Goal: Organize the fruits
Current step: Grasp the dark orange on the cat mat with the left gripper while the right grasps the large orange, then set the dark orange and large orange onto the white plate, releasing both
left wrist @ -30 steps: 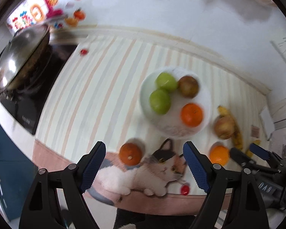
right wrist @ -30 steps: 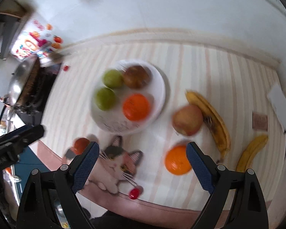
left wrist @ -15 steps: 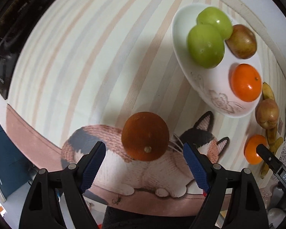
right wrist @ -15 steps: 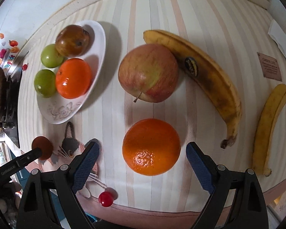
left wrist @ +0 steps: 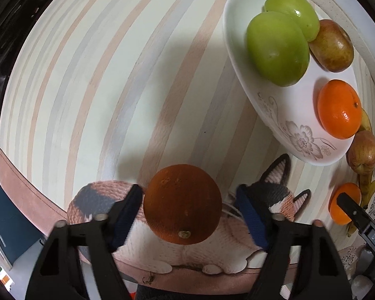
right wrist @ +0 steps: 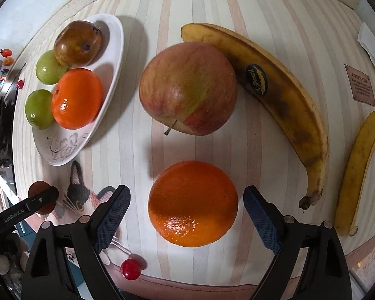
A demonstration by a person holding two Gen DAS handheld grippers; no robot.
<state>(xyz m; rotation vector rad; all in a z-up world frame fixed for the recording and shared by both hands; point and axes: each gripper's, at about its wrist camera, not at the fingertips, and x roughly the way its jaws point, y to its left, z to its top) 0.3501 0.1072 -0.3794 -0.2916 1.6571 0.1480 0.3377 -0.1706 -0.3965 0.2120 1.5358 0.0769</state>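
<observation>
My left gripper (left wrist: 188, 208) is open around a dark orange (left wrist: 182, 203) that lies on the cat-print mat; small gaps remain at both pads. My right gripper (right wrist: 187, 215) is open around a bright orange (right wrist: 193, 203) on the striped cloth, not touching it. A white plate (left wrist: 300, 140) at the upper right holds two green apples (left wrist: 277, 48), a brown pear (left wrist: 331, 46) and a tangerine (left wrist: 340, 108). The plate also shows in the right wrist view (right wrist: 62, 150). A red-green apple (right wrist: 188, 92) lies beyond the bright orange.
Two bananas lie to the right, a large one (right wrist: 285, 95) against the apple and a small one (right wrist: 360, 170) further out. A small red ball (right wrist: 130, 270) sits near the mat's front edge. A brown card (right wrist: 361, 85) lies at the far right. A dark stove (left wrist: 2, 50) borders the left.
Both grippers have come down and forward. The left jaws have narrowed around the dark orange. The right jaws now flank the bright orange.
</observation>
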